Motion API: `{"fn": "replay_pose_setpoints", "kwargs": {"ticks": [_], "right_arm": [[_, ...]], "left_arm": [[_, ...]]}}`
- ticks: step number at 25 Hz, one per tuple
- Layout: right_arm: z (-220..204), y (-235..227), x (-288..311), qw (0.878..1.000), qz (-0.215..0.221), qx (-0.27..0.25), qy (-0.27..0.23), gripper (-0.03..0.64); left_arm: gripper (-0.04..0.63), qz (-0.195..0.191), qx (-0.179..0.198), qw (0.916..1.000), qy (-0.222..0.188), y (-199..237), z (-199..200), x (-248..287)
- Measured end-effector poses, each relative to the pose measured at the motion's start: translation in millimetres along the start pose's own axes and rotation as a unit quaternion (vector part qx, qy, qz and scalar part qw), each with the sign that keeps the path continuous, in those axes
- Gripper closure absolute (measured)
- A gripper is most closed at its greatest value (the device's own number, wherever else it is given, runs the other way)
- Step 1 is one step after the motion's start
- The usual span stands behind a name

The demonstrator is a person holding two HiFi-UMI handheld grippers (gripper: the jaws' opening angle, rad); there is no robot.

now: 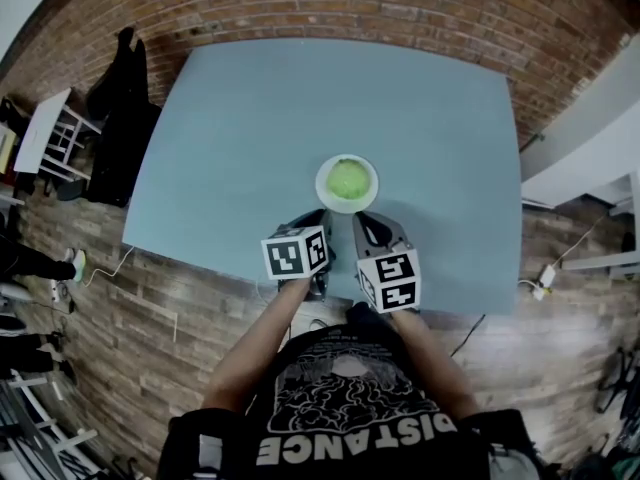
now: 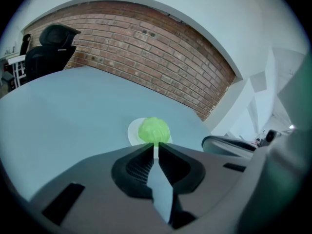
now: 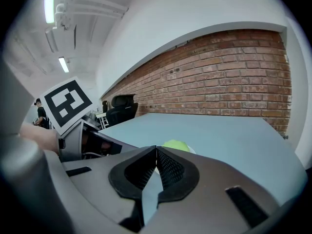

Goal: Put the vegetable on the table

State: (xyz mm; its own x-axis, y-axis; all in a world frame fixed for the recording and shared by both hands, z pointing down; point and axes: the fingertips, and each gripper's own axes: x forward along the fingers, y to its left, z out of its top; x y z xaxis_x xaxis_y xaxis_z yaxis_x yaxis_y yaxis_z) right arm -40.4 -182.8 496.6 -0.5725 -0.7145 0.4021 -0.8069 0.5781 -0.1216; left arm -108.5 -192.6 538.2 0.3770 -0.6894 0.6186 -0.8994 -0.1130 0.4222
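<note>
A green leafy vegetable [image 1: 347, 179] sits on a small white plate [image 1: 371, 194] near the middle of the blue-grey table [image 1: 260, 118]. My left gripper [image 1: 318, 218] and right gripper [image 1: 366, 222] hover side by side just in front of the plate, both shut and holding nothing. In the left gripper view the vegetable [image 2: 154, 129] shows on its plate [image 2: 133, 130] right beyond the closed jaw tips [image 2: 156, 145]. The right gripper view has the vegetable [image 3: 176, 145] partly hidden behind its closed jaws [image 3: 156, 149], with the left gripper [image 3: 78, 135] at its left.
A brick wall [image 1: 330, 8] runs along the table's far edge. A black office chair [image 1: 118, 118] and a white rack [image 1: 50, 133] stand off the table's left side. A white ledge [image 1: 580, 148] lies to the right. Cables cross the wooden floor.
</note>
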Motion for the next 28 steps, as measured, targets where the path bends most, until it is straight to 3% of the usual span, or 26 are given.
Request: {"fn": "replay_pose_setpoints", "kwargs": {"ticks": [5, 12, 16, 28], "right_arm": [[4.6, 14.8, -9.3, 1.0, -0.008, -0.003, -0.006, 0.607], [15.7, 30.9, -25.2, 1.0, -0.017, 0.0, -0.021, 0.607], [19.1, 39.3, -35.7, 0.999, -0.023, 0.002, -0.03, 0.607], [24.8, 65.4, -67.1, 0.998, -0.024, -0.001, -0.059, 0.607]], "left_arm": [[0.568, -0.03, 0.036, 0.998, -0.043, -16.5, 5.2, -24.3], [0.595, -0.067, 0.066, 0.9928, -0.074, -38.7, 3.6, -50.9], [0.595, -0.08, 0.098, 0.9873, -0.096, -50.1, 3.4, -66.7], [0.595, -0.103, 0.139, 0.9756, -0.135, -69.6, -1.3, -108.0]]}}
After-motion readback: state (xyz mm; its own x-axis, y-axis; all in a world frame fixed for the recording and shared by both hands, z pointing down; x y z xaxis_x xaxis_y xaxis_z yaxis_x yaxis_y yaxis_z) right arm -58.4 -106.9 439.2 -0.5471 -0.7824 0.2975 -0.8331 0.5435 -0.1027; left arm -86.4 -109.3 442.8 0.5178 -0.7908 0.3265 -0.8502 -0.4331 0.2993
